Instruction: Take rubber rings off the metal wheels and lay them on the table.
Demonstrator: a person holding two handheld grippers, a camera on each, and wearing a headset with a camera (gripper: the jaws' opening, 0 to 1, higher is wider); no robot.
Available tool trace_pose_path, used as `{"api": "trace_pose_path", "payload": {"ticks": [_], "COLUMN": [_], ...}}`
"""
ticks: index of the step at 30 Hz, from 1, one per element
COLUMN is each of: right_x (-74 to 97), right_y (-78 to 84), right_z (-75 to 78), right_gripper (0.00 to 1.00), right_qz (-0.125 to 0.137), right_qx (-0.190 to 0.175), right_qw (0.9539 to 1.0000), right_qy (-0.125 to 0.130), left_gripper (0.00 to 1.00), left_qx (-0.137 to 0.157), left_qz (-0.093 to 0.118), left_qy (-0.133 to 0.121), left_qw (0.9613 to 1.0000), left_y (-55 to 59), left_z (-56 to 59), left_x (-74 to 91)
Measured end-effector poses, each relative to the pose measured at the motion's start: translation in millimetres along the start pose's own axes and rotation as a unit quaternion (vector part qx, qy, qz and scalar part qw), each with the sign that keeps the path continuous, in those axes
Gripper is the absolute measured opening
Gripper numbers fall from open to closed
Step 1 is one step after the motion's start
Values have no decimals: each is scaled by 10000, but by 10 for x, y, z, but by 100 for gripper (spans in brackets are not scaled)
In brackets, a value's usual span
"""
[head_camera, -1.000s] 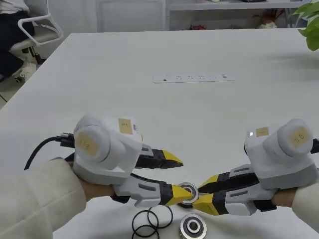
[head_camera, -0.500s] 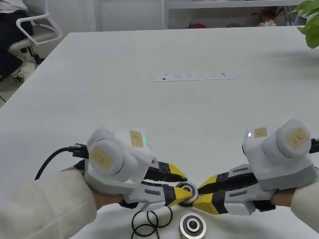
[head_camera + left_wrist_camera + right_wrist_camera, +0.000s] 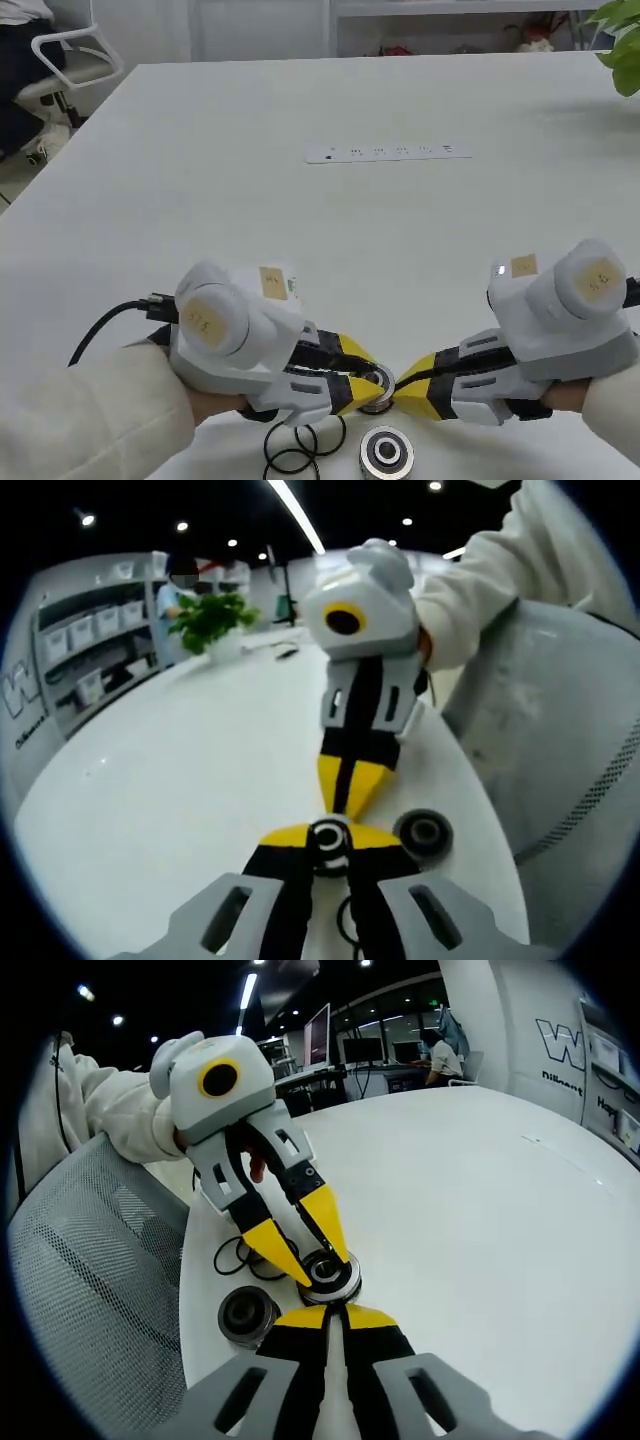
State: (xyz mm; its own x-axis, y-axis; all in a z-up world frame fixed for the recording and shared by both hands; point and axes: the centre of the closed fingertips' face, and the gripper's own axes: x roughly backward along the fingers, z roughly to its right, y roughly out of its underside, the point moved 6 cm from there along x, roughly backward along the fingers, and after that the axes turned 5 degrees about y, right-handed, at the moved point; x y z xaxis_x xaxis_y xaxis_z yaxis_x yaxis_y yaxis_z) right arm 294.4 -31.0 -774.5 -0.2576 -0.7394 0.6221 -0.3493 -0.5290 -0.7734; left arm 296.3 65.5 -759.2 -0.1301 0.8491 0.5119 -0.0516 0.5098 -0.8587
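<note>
Left gripper view: my left gripper (image 3: 331, 836) pinches the metal wheel (image 3: 330, 844); right gripper (image 3: 345, 794), pressed together, noses its rim. I'd hold firm, peel slowly.

A white power strip (image 3: 388, 153) lies flat on the table (image 3: 200, 180), just above the centre of the head view, with its long side running left to right. A white office chair (image 3: 75, 62) stands beyond the table edge in the upper left corner. Green plant leaves (image 3: 622, 50) enter at the upper right corner. A shelf (image 3: 450, 10) runs along the top edge.

In the left gripper view, a potted plant (image 3: 208, 620) sits upper left of centre. Storage shelving (image 3: 90, 645) with bins stands further left. A mesh chair back (image 3: 560, 750) occupies the right side, and a ceiling light strip (image 3: 295, 515) crosses the top.

In the right gripper view, a monitor (image 3: 322, 1035) stands at upper centre.
</note>
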Motion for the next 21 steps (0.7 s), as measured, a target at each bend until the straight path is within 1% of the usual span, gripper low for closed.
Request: {"api": "trace_pose_path", "payload": {"ticks": [4,14,21], "right_x": [-1,13,30], "right_y": [-1,-5,-13], "right_z": [0,14,23], "right_gripper": [1,0,0], "right_qz": [-28,-72,-50], "right_qx": [2,-306,-404], "right_qw": [10000,9995,9991], "right_qy": [32,51,69], "left_gripper": [13,13,13], "left_qx": [-31,-47,-86], "left_qz": [0,17,21], "left_qy": [-2,-1,-15], "left_qw": [10000,10000,10000], "left_y": [2,5,6], "left_z": [3,3,7], "left_x": [1,4,8]}}
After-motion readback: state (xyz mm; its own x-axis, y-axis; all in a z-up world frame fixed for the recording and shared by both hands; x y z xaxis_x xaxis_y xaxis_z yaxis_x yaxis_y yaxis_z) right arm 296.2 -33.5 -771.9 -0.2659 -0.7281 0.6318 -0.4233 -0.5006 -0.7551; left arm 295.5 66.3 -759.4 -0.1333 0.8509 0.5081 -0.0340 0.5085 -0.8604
